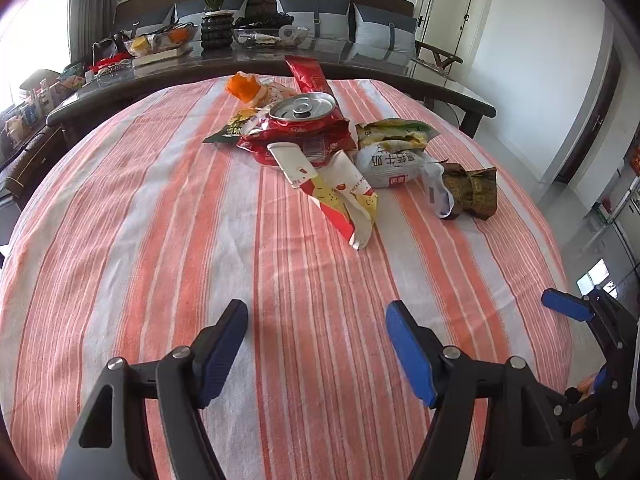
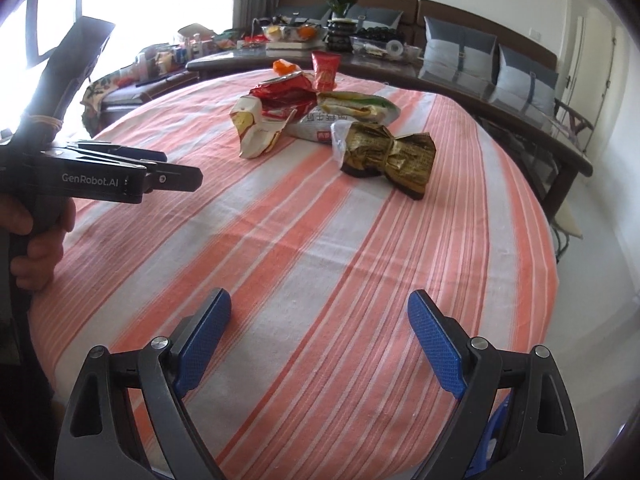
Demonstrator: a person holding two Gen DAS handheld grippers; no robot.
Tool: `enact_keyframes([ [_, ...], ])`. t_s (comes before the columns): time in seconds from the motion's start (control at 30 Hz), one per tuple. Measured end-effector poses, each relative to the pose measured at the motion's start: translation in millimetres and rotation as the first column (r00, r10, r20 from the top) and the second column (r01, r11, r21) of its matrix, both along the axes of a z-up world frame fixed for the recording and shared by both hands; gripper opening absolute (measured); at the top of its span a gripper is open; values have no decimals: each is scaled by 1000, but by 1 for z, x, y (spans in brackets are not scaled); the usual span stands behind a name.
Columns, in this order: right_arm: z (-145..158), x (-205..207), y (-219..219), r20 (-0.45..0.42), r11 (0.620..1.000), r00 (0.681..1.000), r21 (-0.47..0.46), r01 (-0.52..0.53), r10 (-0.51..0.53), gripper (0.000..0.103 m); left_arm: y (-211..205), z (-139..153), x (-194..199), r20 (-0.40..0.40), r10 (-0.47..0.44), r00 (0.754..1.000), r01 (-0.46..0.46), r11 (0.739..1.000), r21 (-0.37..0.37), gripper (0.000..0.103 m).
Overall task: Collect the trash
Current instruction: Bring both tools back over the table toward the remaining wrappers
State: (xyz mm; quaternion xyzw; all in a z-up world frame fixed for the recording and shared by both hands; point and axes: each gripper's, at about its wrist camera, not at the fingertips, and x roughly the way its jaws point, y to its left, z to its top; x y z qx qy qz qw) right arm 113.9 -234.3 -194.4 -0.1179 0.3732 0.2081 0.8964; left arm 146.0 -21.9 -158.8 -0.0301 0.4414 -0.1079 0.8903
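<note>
A pile of trash lies on the striped cloth: a crushed red cola can [image 1: 305,114], a red and white snack wrapper [image 1: 344,196], a white packet with Chinese print [image 1: 390,166], a green and yellow bag [image 1: 394,132], an orange wrapper [image 1: 244,86] and a brown-gold crumpled wrapper [image 1: 472,190] [image 2: 390,156]. My left gripper [image 1: 316,312] is open and empty, hovering near the cloth's front, well short of the pile. My right gripper [image 2: 320,304] is open and empty, also short of the pile; its blue finger [image 1: 566,305] shows at the right in the left wrist view.
The orange and white striped cloth [image 1: 160,220] covers a table. Behind it is a dark glass table [image 1: 360,60] with bowls, a potted plant [image 1: 216,8] and clutter. A sofa with grey cushions [image 1: 384,28] stands at the back. The left gripper's body [image 2: 100,178] shows at left.
</note>
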Motion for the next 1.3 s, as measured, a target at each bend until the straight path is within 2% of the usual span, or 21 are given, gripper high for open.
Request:
enact_keyframes([
  [0.1, 0, -1, 0, -2, 1000, 1000, 3, 0, 0, 92, -12, 7, 15, -9, -40, 999, 40, 999, -21, 73],
  [0.17, 0, -1, 0, -2, 1000, 1000, 3, 1, -1, 92, -26, 6, 31, -33, -81, 996, 81, 997, 7, 73],
  [0.23, 0, -2, 0, -3, 1000, 1000, 2, 1, -1, 92, -36, 1, 48, -46, -60, 997, 63, 996, 59, 73],
  [0.4, 0, -4, -1, -3, 1000, 1000, 1, 1, -1, 92, -54, -4, 76, -10, -33, 999, 35, 987, 157, 73],
  [0.47, 0, -4, -3, -4, 1000, 1000, 2, 3, -3, 92, -55, -4, 82, 3, -18, 1000, 17, 985, 173, 73],
  [0.57, 0, -1, -7, -11, 1000, 1000, 4, 16, -16, 93, -47, -5, 86, 20, 9, 1000, -12, 987, 158, 73],
  [0.63, 1, 3, -11, -21, 999, 999, 8, 31, -30, 95, -41, -6, 84, 30, 7, 1000, -11, 989, 147, 72],
  [0.7, 1, 9, -15, -33, 999, 998, 9, 51, -51, 97, -34, -5, 79, 35, -17, 999, 12, 991, 132, 49],
  [0.8, 1, 23, -28, -71, 995, 993, 34, 92, -89, 97, -28, -1, 69, 38, -55, 998, 49, 989, 138, 43],
  [0.97, 7, 58, -51, -113, 989, 986, 71, 128, -120, 98, -10, 2, 35, -1, -123, 992, 123, 988, 92, 43],
  [1.17, 22, 105, -31, -124, 996, 991, 80, -34, 44, 98, 3, 3, -1, -18, -147, 989, 148, 985, 91, 43],
  [1.23, 22, 123, -25, -119, 996, 991, 75, -48, 57, 98, 7, 4, -6, -13, -141, 990, 142, 986, 90, 43],
  [1.3, 18, 138, -21, -152, 993, 986, 100, -56, 71, 98, 13, 4, -9, -9, -126, 992, 126, 988, 89, 44],
])
